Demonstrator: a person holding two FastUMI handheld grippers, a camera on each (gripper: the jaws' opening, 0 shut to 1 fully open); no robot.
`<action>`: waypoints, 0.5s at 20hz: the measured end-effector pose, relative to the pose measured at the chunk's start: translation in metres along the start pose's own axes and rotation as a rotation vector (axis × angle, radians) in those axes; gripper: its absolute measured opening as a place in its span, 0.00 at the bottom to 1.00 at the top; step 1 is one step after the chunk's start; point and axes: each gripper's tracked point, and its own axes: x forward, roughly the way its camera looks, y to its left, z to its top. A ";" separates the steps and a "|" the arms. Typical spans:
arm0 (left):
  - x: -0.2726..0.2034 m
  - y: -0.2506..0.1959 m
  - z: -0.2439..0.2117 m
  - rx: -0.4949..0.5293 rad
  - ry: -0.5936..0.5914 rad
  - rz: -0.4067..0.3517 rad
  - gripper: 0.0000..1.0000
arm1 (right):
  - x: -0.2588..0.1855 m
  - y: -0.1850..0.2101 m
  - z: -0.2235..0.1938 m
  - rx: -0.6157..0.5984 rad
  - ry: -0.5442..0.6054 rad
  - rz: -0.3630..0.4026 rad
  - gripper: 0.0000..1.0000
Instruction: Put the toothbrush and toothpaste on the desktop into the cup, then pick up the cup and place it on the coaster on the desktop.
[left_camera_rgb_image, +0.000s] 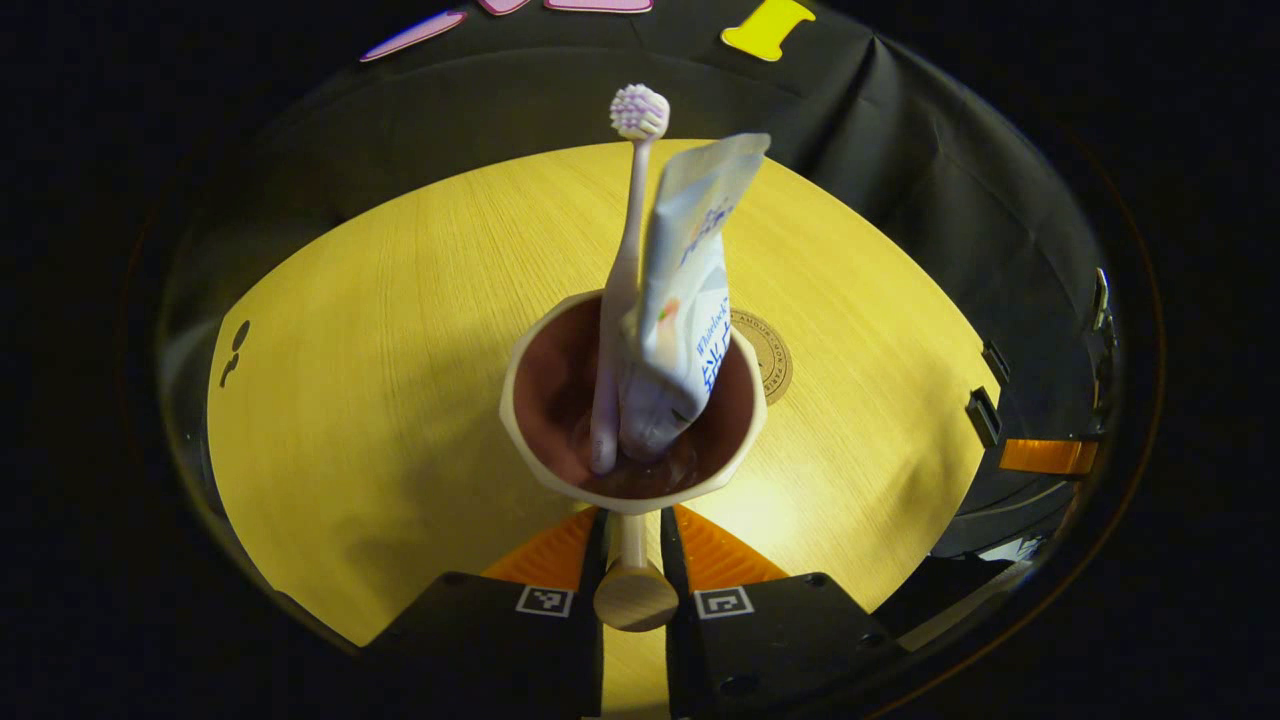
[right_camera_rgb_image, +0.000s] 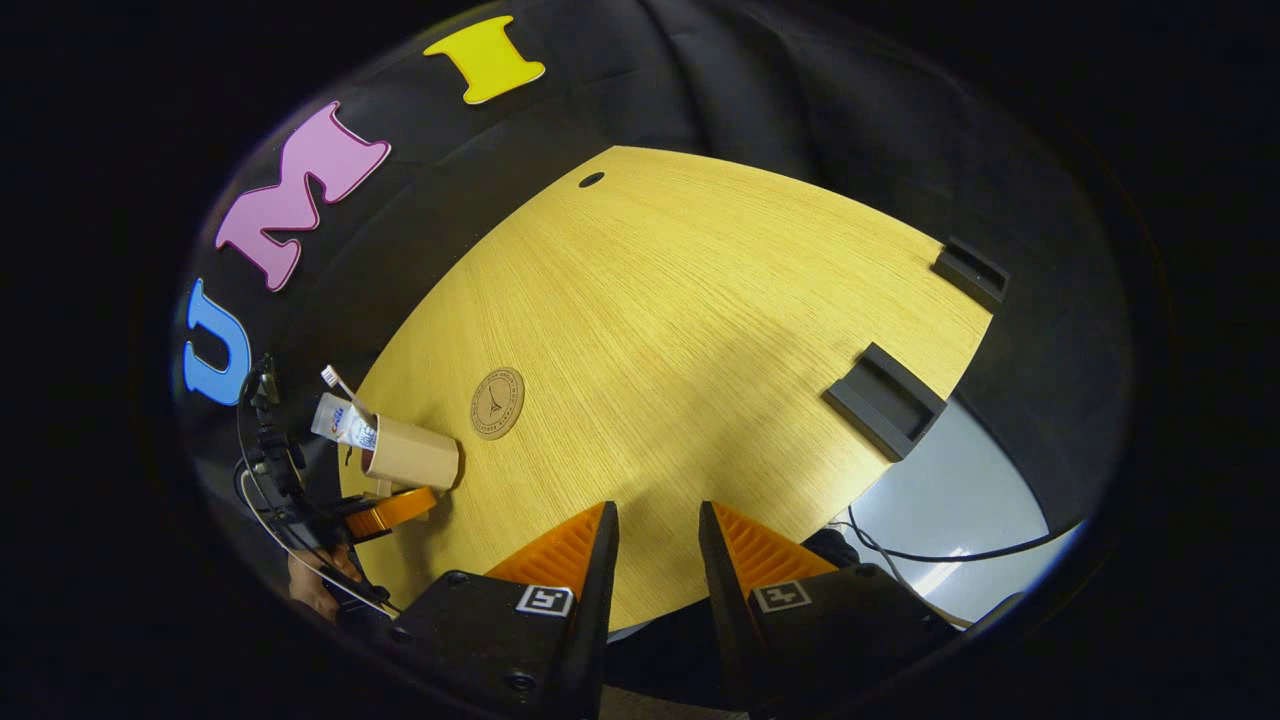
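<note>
Both items, toothbrush (left_camera_rgb_image: 628, 270) and toothpaste tube (left_camera_rgb_image: 690, 300), stand in the cup (left_camera_rgb_image: 560, 440), whose handle (left_camera_rgb_image: 634, 590) the left hand-held gripper (left_camera_rgb_image: 634, 565) clamps for carrying to the coaster (left_camera_rgb_image: 770, 352); right hand-held gripper (right_camera_rgb_image: 657, 560) idles, fingers apart.

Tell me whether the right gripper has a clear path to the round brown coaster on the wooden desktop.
Probably yes. The right gripper hovers open with bare wooden desktop between it and the round brown coaster; the beige cup, held by the left gripper, sits beside the coaster, not on it.
</note>
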 end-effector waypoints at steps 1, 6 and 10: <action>-0.003 -0.002 0.002 -0.006 -0.003 0.000 0.34 | -0.003 0.001 0.002 -0.001 0.000 0.003 0.50; -0.004 -0.023 0.020 0.035 -0.022 0.008 0.24 | -0.002 -0.003 0.012 0.006 0.003 0.019 0.50; 0.002 -0.050 0.036 0.070 -0.023 -0.010 0.30 | -0.007 -0.016 0.022 0.023 -0.003 0.017 0.50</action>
